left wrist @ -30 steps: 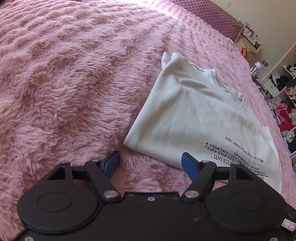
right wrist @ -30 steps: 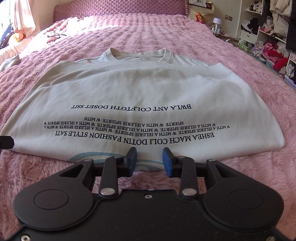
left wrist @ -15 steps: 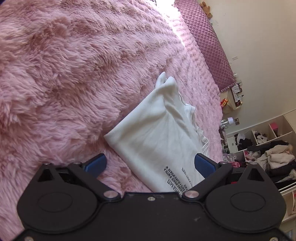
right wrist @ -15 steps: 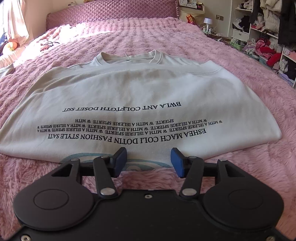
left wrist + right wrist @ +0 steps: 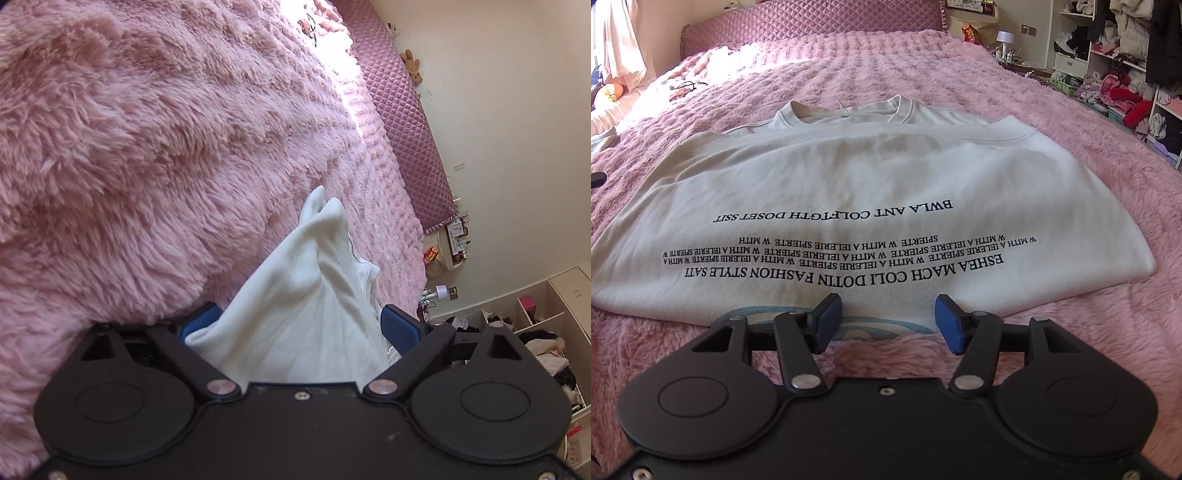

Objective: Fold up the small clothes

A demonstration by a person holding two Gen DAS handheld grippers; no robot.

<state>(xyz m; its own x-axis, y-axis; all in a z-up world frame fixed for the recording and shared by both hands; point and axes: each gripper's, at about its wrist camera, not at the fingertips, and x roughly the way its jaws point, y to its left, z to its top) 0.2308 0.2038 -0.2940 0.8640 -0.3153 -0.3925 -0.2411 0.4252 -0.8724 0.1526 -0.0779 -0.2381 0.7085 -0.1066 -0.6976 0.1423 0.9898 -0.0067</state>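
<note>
White T-shirt on the pink bed, both grippers at its edges

The T-shirt (image 5: 871, 192) lies flat on the bed (image 5: 1071, 147). Left gripper (image 5: 299, 328) has just been closing, fingers still apart around the shirt's edge; right gripper (image 5: 888, 321), at 6 o'clock of the hem, has just been opening.

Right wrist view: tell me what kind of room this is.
Most likely a bedroom. A fluffy pink bedspread runs up to a quilted headboard, open shelves at the right are stuffed with clothes, and a white T-shirt lies spread on the bed.

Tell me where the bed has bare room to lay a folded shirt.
Bare pink blanket lies between the T-shirt collar and the headboard, and along the shirt's right edge toward the shelves. The near edge is crowded by the right gripper.
</note>
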